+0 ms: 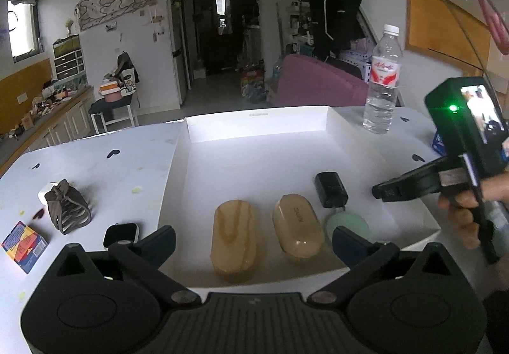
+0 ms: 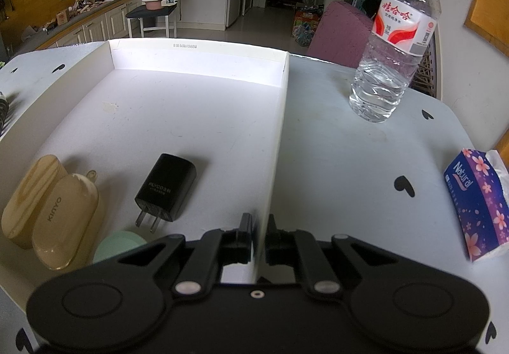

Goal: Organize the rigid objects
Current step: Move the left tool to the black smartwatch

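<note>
- Surroundings: a water bottle (image 2: pixel 394 35) stands upright at upper right on the counter (image 2: pixel 350 147); a tissue pack (image 2: pixel 477 204) marked "Natural" lies at right. In the left wrist view, a brown cloth bundle (image 1: pixel 68 210) and a small printed box (image 1: pixel 24 245) lie at lower left, outside the white tray (image 1: pixel 254 121).
- Task items: inside the tray, lower left of the right wrist view, lie a wooden case (image 2: pixel 28 194), a beige case (image 2: pixel 63 220) marked "KINYO", a black charger (image 2: pixel 165 188) and a green round item (image 2: pixel 117 245), close together.
- Left hand-held gripper (image 1: pixel 253 242): fully spread, holding nothing, above the cases.
- Right hand-held gripper (image 2: pixel 259 236): pinched on the tray's right wall.
</note>
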`<action>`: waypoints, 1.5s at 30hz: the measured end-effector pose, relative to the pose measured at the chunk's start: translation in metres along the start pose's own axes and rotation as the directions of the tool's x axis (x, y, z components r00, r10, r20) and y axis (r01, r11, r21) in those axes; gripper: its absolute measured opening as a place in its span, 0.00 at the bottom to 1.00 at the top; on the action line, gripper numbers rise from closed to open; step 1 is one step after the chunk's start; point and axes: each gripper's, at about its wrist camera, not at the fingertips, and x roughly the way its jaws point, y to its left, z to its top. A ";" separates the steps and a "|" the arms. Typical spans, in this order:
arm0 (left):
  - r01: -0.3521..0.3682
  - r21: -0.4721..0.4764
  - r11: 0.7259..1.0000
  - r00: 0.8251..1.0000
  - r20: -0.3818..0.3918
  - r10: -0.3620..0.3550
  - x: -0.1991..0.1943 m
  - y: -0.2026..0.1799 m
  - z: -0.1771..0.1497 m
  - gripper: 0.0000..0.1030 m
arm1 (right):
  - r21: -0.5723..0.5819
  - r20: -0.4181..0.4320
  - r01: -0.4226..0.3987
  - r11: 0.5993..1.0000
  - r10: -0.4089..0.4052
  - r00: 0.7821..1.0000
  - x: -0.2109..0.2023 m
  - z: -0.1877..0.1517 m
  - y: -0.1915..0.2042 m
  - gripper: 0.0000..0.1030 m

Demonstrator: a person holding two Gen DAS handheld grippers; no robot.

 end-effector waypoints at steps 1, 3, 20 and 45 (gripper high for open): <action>0.000 0.001 1.000 1.000 0.003 0.000 -0.003 0.000 -0.001 1.00 | 0.000 0.000 0.000 1.000 0.000 1.000 0.000 0.000 0.000 0.08; 0.003 0.007 1.000 1.000 0.011 -0.003 -0.008 -0.001 -0.004 1.00 | -0.001 0.000 0.000 1.000 0.000 1.000 0.000 0.000 0.000 0.08; -0.100 -0.091 0.991 0.993 0.059 0.106 -0.030 0.067 -0.040 1.00 | -0.001 0.000 0.000 1.000 0.000 1.000 0.000 0.000 0.000 0.08; -0.073 -0.270 0.960 0.997 0.008 0.078 0.057 0.151 -0.044 0.76 | -0.003 -0.001 0.001 1.000 -0.001 1.000 0.000 0.000 0.001 0.09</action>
